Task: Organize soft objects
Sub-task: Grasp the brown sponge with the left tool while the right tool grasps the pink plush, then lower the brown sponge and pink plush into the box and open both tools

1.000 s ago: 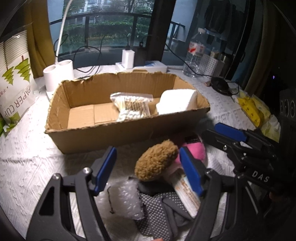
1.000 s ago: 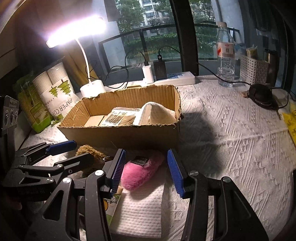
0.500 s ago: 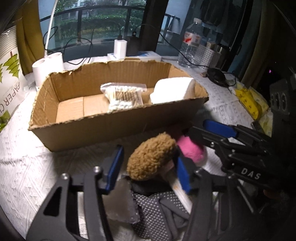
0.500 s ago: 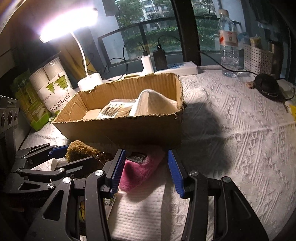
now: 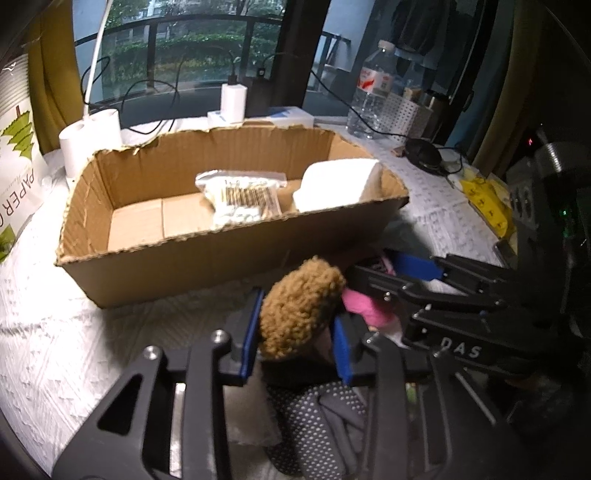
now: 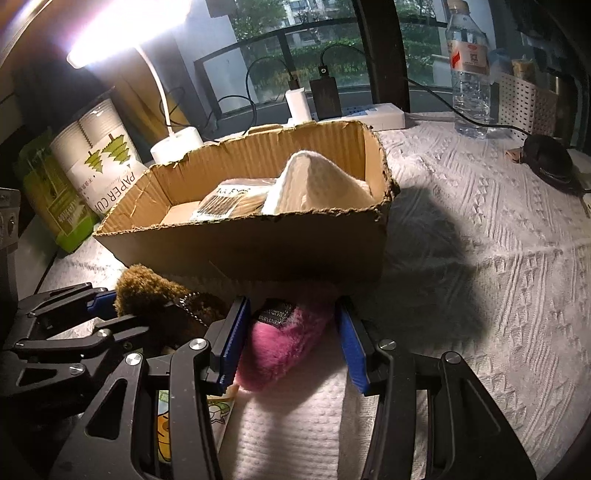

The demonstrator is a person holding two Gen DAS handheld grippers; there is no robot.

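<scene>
Readable text: "PAPER CU" on the cup sleeve (image 6: 96,166) far to the left of the right hand-held gripper (image 6: 291,341), and "DAS" on that gripper's body as seen from the left wrist view. Only the left wrist view shows the dotted grey fabric (image 5: 325,424) lying below the left hand-held gripper (image 5: 295,332); only the right wrist view shows the lit lamp (image 6: 122,33) and a printed packet (image 6: 218,413) under the gripper's left finger. The left hand-held gripper is narrowed onto the brown fuzzy toy (image 5: 299,306), both blue pads touching it. The right hand-held gripper stands partly open astride the pink plush (image 6: 284,339); its left pad touches, its right pad stands clear. Both toys lie on the bench (image 6: 498,295) just before the cardboard box (image 5: 221,258), which holds a barcoded bag (image 5: 242,197) and a white roll (image 5: 340,182).
</scene>
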